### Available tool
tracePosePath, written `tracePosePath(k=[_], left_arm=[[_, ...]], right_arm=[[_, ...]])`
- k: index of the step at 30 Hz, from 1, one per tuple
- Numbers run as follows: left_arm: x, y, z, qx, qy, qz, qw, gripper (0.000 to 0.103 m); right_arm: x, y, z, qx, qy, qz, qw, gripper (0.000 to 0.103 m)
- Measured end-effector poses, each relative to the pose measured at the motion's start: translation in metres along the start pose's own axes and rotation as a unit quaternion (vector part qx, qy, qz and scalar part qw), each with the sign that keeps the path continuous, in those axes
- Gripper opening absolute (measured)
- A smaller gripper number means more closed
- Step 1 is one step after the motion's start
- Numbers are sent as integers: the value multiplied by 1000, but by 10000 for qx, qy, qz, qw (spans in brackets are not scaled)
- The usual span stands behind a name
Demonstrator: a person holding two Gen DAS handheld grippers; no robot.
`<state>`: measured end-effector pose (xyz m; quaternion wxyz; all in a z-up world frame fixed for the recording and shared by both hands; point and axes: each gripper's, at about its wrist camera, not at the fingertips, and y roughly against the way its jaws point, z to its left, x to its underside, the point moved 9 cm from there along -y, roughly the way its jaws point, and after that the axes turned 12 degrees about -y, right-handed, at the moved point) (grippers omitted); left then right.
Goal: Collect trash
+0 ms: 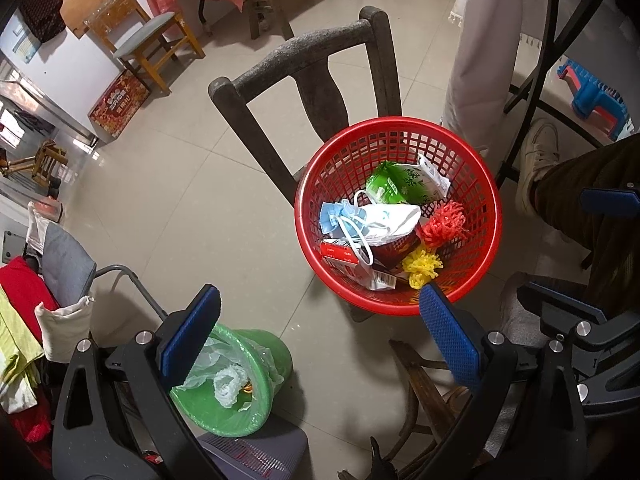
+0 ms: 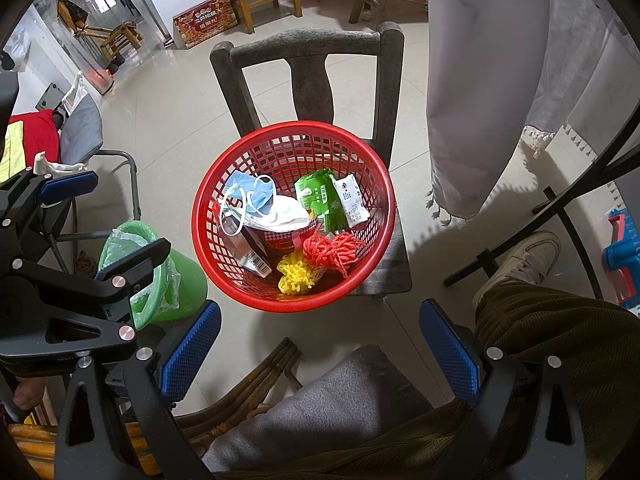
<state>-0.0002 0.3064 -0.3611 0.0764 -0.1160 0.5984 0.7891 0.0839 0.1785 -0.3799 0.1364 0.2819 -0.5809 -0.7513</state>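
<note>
— How were the tools?

— Both the left tool [image 1: 320, 332] and the right tool [image 2: 320, 344] were spread wide, holding and touching nothing.

— And the trash?

— Masks [image 2: 256, 200], a green packet [image 2: 318, 196], red net [image 2: 334, 250] and yellow net [image 2: 295, 274] lay in a red basket [image 2: 208, 248] on a dark chair [image 2: 304, 46]. A green bin [image 1: 248, 412], left of the basket, stood on the tiled floor [image 1: 180, 184].

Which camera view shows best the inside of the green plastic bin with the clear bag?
The left wrist view: it looks into the green plastic bin and shows white foam netting inside. In the right wrist view the left gripper covers most of its opening.
</note>
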Motion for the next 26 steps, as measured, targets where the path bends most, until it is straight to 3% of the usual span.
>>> tracePosePath(k=[26], left_arm=[[3,-5,0,3,22,99,9999,96]], right_arm=[[3,-1,0,-23,1,15,10000,97]])
